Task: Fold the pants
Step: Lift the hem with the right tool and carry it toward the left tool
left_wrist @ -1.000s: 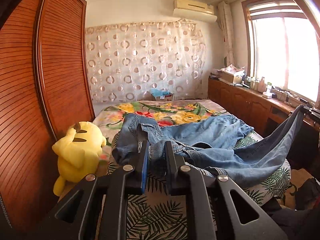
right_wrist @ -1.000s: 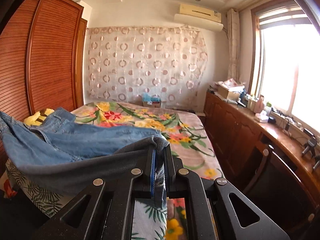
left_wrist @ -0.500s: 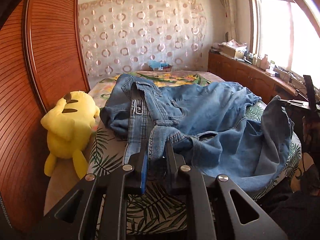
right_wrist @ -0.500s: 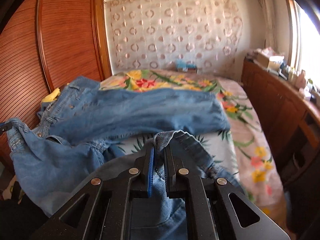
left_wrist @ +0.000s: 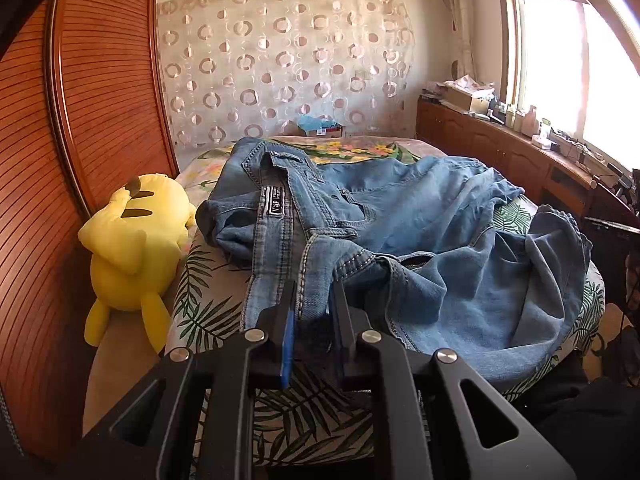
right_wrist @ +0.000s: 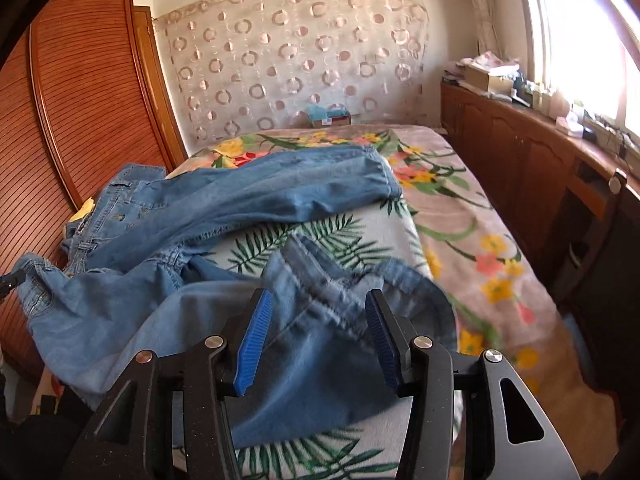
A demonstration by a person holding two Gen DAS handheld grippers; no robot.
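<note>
Blue jeans (left_wrist: 400, 208) lie crumpled across the bed, waistband toward the wardrobe side. My left gripper (left_wrist: 314, 292) is shut on a fold of the waistband near the bed's front edge. In the right wrist view one leg (right_wrist: 280, 188) stretches over the bedspread, and the other leg's hem (right_wrist: 328, 300) lies blurred under my right gripper (right_wrist: 318, 300). Its jaws are opening, and the blue pads (right_wrist: 254, 336) stand well apart without pressing on the denim.
A yellow plush toy (left_wrist: 136, 240) lies between the bed (left_wrist: 208, 312) and the slatted wooden wardrobe (left_wrist: 80, 140). A long wooden cabinet (right_wrist: 520, 160) with clutter on top runs under the window at the right. A small box (right_wrist: 330, 116) sits at the bed's far end.
Both grippers came down toward the bed and the lifted jeans sank onto it. The right gripper's jaws went from shut on the leg hem to apart, letting the hem go.
</note>
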